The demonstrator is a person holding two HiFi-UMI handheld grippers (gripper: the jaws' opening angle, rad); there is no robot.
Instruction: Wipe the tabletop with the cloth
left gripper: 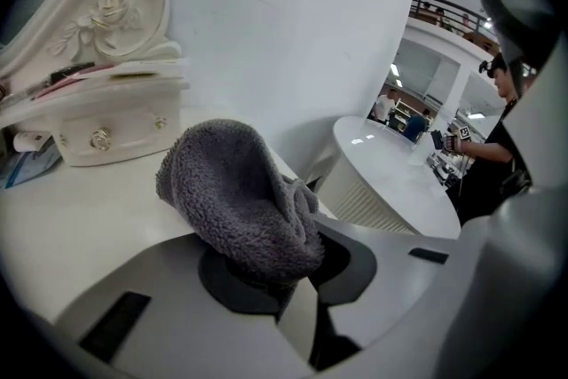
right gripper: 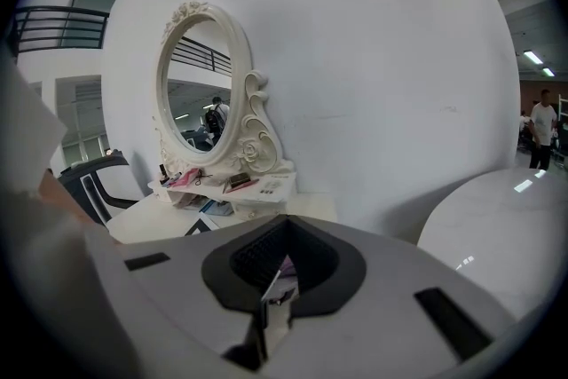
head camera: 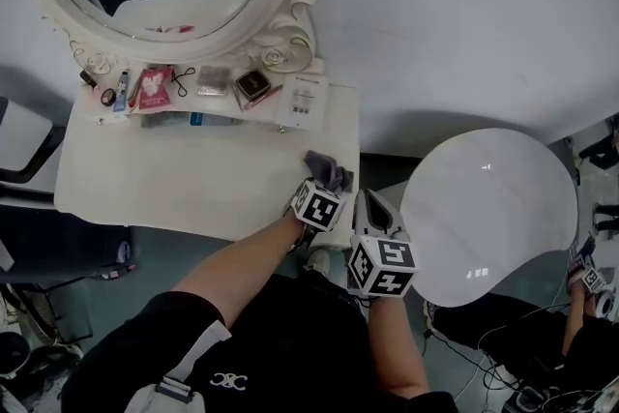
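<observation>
**Cloth: handling properties and grip point**

The cloth (left gripper: 240, 191) is a grey, looped-pile rag bunched into a soft hump. I am holding it in my left tool (left gripper: 286, 284), whose jaws are clamping its lower fold while the rest stands free above them. In the head view it is sitting over the right front corner of the counter (head camera: 193, 193), close to the edge. I cannot tell whether it is touching the surface. My right tool (right gripper: 269, 302) is hanging just off the counter's right side, with its jaws together and nothing between them.

I am judging the cloth to be light, limp, grippy and in no way fragile. It will probably fold and drag rather than push. I am therefore favouring a hold on a thick gathered fold, low down, so that the pile spreads flat against the counter. A hold on a single edge would likely leave it trailing.
</observation>
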